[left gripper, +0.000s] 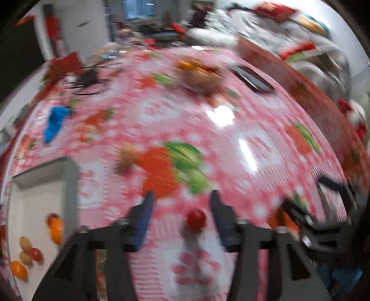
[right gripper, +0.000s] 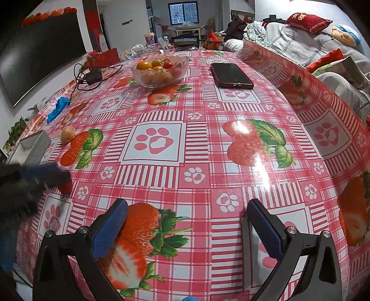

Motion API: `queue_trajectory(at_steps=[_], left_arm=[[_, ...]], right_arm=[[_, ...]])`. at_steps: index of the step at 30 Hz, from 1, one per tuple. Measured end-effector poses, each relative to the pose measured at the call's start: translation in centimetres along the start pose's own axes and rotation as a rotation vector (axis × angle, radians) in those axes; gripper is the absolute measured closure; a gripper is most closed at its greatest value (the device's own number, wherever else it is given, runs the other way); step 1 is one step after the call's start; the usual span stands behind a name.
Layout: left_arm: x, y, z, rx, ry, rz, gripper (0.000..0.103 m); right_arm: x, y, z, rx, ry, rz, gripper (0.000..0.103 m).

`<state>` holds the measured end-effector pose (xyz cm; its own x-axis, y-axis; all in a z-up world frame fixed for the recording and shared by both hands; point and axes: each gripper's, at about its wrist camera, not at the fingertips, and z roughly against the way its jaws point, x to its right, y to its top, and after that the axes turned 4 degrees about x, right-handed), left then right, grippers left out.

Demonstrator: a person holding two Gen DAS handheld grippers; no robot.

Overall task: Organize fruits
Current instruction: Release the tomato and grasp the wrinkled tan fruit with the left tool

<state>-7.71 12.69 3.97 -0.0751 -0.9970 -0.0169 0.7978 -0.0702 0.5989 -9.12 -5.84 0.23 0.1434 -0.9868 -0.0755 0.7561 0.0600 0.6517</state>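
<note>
Desk under a glossy pink plaid oilcloth (right gripper: pixel 196 143) w/ strawberry and paw prints. Left gripper (left gripper: pixel 182 201): jaws released, a small round red cherry tomato (left gripper: pixel 196 219) lying on the cloth between them, nearer the right-hand pad, apparently not pinched; too round for a long axis. Right gripper (right gripper: pixel 187 222): jaws spread, empty. Clear glass bowl of oranges and tomatoes (right gripper: pixel 159 69) at far side, dark phone (right gripper: pixel 231 75) just beside it. White tray (left gripper: pixel 39 201) w/ small fruits at left. Red cushion (right gripper: pixel 308 22) on sofa has gold writing, unreadable.

surface (right gripper: pixel 196 148) centre: open, clear passage | far end: glass fruit bowl (right gripper: pixel 159 69), phone (right gripper: pixel 231 75) | left edge: white box (right gripper: pixel 34 148), walnut (right gripper: pixel 67 134), blue cloth (right gripper: pixel 57 108), cables (right gripper: pixel 90 76)
</note>
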Motion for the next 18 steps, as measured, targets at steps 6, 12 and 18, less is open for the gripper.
queue_trajectory(at_steps=[6,12,18], left_arm=[[-3.9,1.9,-2.8,-0.034,0.052,0.095,0.043],[-5.1,2.6,-5.8,-0.059,0.075,0.153,0.043],[-5.2,3.3,-6.8,-0.048,0.084,0.145,0.069]], right_arm=[[0.1,0.0,0.0,0.002,0.003,-0.003,0.0],[0.0,0.0,0.1,0.003,0.005,-0.005,0.0],[0.1,-0.1,0.0,0.001,0.002,-0.002,0.0]])
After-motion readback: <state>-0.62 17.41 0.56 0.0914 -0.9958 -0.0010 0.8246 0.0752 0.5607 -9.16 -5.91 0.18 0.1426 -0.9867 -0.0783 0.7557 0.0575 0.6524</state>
